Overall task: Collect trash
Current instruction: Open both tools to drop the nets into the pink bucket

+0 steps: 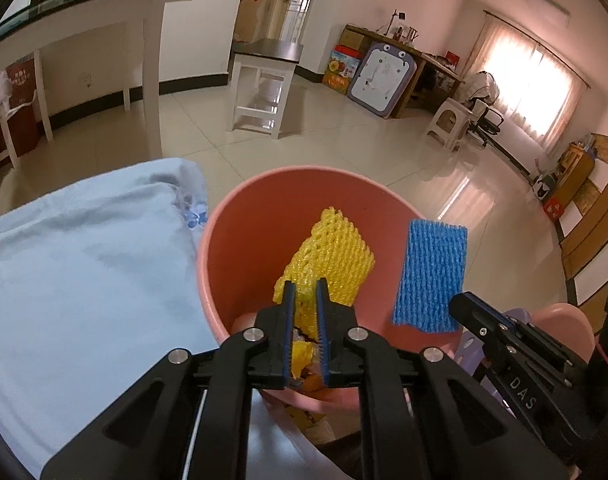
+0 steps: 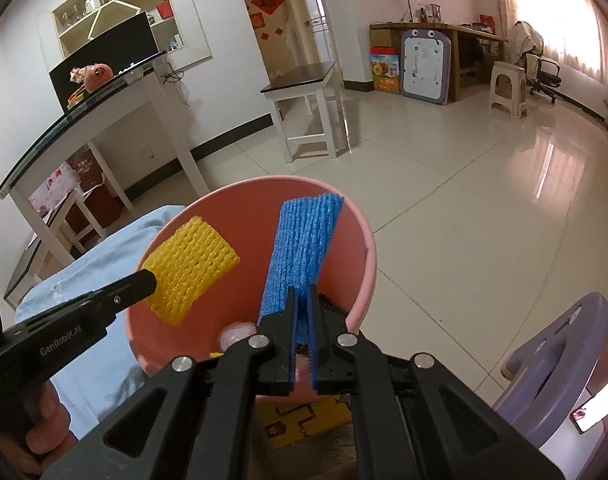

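Both pieces of trash hang over the pink bucket but neither is in it yet, and the blue foam net is the riskier one: in the left wrist view it stands at or just past the bucket's right rim, so if the right gripper lets go there it could tip outward and land on the tiled floor. Its fingers are clenched on the net's lower end, the rest standing up free. The left gripper has the yellow foam net between its fingers, which are parted a little; whether the pads still press on it is hard to tell, and a light net like this may cling to a ribbed pad or drift as it falls. It sits well inside the rim, so it should drop in. The bucket already holds scraps at its bottom, yellow bits and crumpled wrappers, partly hidden. A pale blue cloth lies just beside the bucket.
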A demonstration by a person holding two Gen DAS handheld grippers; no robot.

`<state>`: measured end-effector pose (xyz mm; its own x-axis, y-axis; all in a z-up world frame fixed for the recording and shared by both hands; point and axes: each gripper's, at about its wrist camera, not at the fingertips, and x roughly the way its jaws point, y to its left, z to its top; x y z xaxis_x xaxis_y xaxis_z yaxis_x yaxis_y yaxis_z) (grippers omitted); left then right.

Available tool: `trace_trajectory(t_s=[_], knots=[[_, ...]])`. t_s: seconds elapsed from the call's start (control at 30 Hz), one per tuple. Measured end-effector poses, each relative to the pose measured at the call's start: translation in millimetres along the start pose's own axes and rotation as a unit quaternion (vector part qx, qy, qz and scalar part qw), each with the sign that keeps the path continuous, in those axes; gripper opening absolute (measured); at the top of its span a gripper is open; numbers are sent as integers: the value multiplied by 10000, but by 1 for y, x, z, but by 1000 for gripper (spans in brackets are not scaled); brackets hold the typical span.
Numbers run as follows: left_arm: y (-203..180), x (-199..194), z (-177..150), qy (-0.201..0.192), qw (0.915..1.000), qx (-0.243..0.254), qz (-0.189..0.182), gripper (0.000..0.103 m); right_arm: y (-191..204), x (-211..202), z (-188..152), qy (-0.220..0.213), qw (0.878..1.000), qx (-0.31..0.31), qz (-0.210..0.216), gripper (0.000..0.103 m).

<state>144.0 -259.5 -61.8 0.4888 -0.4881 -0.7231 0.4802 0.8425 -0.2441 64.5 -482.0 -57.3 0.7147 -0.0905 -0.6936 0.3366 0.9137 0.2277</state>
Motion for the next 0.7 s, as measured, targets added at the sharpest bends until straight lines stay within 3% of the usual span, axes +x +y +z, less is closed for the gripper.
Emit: trace_trajectory(t_s=[0.07,0.17,0.7], knots=[[-1,1,0,11,10000,-7,37,32,-1,0,0,-13,10000,7,-10,17],[-1,3,2,7,10000,-20,20,37,-2,-2,-1,-44,10000,19,-5,26],[-6,-7,0,-102,9999,81,-58,38,-1,-19,-9,-105,9999,26,51,33]])
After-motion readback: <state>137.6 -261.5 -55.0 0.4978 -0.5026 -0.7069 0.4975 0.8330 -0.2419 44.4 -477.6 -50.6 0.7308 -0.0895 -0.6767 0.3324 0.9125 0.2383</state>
